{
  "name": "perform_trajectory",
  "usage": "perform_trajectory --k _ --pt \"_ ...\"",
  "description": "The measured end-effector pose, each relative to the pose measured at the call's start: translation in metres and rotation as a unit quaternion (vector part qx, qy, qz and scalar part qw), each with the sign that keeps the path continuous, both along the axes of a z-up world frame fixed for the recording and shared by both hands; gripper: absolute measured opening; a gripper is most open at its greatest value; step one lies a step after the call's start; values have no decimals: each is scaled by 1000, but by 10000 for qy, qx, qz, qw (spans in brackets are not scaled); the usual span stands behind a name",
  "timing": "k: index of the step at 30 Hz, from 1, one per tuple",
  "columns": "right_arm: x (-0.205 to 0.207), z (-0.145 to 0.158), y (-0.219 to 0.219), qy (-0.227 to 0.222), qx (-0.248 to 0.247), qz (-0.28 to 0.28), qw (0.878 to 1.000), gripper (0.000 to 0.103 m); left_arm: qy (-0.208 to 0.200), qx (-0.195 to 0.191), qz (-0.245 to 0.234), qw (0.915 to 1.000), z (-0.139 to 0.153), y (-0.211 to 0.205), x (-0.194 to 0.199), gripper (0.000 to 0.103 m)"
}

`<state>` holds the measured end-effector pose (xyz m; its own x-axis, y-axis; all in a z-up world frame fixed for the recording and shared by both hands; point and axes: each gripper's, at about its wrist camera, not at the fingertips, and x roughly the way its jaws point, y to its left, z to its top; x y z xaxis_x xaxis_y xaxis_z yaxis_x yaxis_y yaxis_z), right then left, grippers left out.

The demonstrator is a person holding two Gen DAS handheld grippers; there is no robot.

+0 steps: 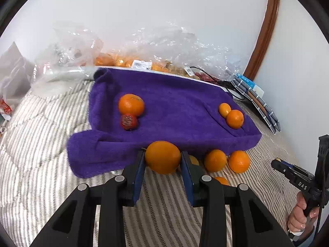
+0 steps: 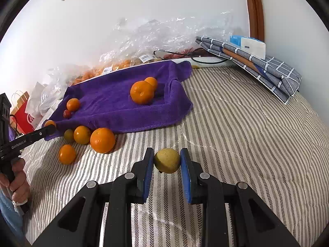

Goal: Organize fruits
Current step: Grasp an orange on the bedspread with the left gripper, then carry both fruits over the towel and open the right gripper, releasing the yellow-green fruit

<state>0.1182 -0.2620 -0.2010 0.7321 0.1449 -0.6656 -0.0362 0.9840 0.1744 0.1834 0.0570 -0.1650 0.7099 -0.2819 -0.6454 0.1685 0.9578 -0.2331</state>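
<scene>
Oranges loose on the striped bed at the near edge of a purple towel, others lying on the towel, left gripper clamped on a large orange, right gripper gripping a yellow-green fruit.

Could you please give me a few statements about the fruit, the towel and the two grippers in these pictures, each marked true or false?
1. The left gripper is shut on a large orange. True.
2. The right gripper holds a red fruit. False: it is shut on a yellow-green fruit.
3. The purple towel has no fruit on it. False: oranges and a small red fruit lie on it.
4. Several oranges lie on the striped bedcover beside the towel, such as one orange. True.
5. Folded checked cloth lies on the towel. False: it lies on the bedcover, apart from the towel.
</scene>
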Motion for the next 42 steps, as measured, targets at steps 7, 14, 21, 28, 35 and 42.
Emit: perform_trajectory --k 7,14,21,28,35,42 --pt "2 26 12 -258 17 268 9993 26 191 -179 203 9995 16 14 -1 32" --pt "34 68 25 -622 -165 406 9971 26 -106 -151 328 9993 59 15 2 32" --pt "81 71 29 -650 -114 446 9968 26 -351 -99 661 9971 75 8 39 32" --pt "105 34 24 -278 53 439 9986 26 -96 -271 779 9965 27 -1 65 32" --pt "111 22 22 -134 30 414 9990 26 56 -314 573 9978 14 -3 69 32" --pt "116 12 34 67 -353 460 9983 26 244 -95 531 9982 2 -14 73 32"
